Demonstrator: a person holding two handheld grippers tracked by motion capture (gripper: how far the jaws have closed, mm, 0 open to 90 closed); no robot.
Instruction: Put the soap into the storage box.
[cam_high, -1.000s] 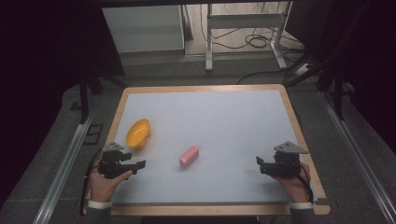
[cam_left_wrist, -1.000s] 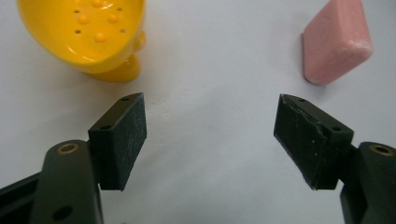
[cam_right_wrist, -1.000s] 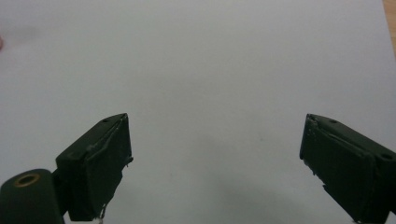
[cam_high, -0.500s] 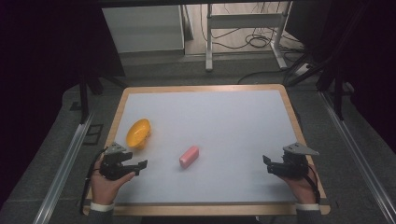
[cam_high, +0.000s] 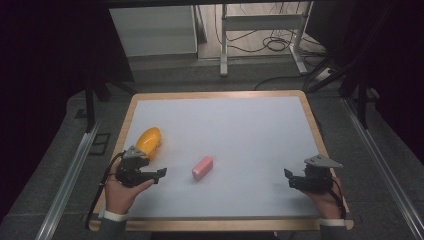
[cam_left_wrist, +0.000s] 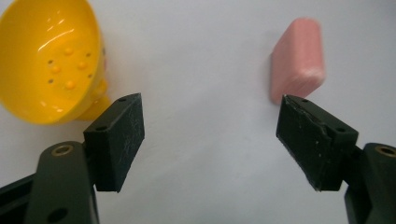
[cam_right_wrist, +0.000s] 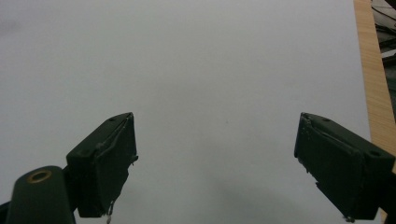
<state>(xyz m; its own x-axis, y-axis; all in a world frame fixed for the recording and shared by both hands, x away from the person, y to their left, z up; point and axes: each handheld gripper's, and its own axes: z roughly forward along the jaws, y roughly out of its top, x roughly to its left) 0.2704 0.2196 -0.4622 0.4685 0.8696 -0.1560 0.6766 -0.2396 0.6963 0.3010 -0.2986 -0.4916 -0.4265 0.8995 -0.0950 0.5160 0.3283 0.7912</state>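
A pink soap-like block (cam_high: 202, 167) lies near the middle of the white table top (cam_high: 235, 130). A yellow perforated bowl (cam_high: 148, 140) rests on its side at the left. My left gripper (cam_high: 161, 173) hovers low at the front left, open, pointing right toward the pink block (cam_left_wrist: 297, 58), with the yellow bowl (cam_left_wrist: 49, 60) just behind it. Nothing sits between its jaws. My right gripper (cam_high: 287, 176) is held at the front right, open and empty, over bare white surface (cam_right_wrist: 210, 70).
A wooden rim (cam_high: 220, 94) frames the table; in the right gripper view that rim (cam_right_wrist: 373, 84) runs close beside the right jaw. Metal rails (cam_high: 67, 175) flank both sides. A white cabinet (cam_high: 155, 30), a stand and cables (cam_high: 280, 45) lie beyond the far edge.
The right gripper has drifted slightly right and toward the front edge. The left gripper has barely shifted. The block and bowl stay put.
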